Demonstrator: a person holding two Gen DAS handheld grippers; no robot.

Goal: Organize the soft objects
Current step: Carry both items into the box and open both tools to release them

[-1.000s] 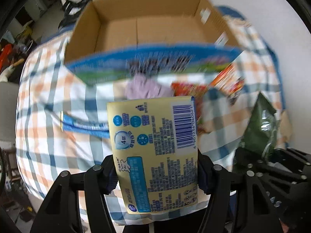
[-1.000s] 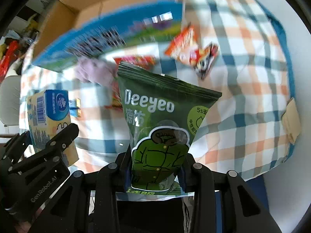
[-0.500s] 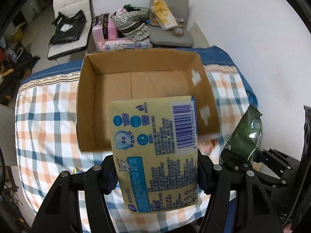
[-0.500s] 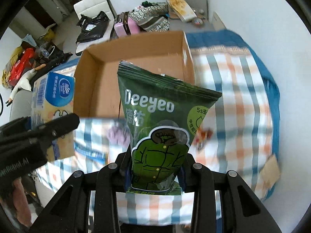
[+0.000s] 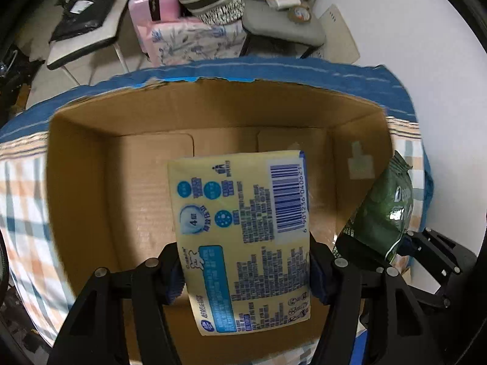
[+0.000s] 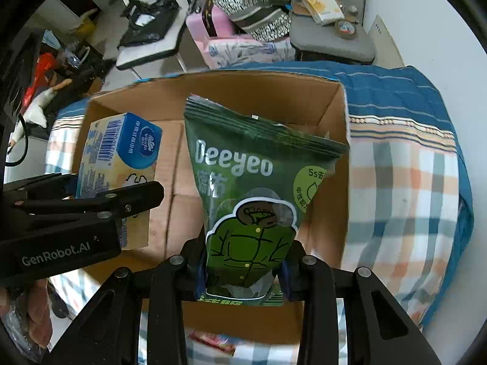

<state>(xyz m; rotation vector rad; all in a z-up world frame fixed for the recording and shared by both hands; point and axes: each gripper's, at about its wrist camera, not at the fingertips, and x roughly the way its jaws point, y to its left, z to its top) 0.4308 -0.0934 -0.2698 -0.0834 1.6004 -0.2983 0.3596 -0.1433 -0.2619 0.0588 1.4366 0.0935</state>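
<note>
My left gripper (image 5: 246, 269) is shut on a yellow tissue pack (image 5: 243, 228) with a blue barcode, held over the inside of an open cardboard box (image 5: 91, 158). My right gripper (image 6: 242, 270) is shut on a green Deeyeo bag (image 6: 252, 182), also above the box (image 6: 331, 228). In the right wrist view the tissue pack (image 6: 121, 152) and the left gripper's black body sit at the left. The green bag (image 5: 386, 210) shows at the right edge of the left wrist view. The box floor under both packs looks bare.
The box rests on a checked cloth (image 6: 404, 188) with a blue border (image 5: 304, 70). A red snack packet (image 6: 213, 342) lies just in front of the box. Behind the bed stand chairs with bags, a pink case (image 6: 210, 21) and a grey cushion (image 5: 286, 21).
Both grippers have travelled from in front of the box to above its open inside, each still holding its pack. The box now fills both views.
</note>
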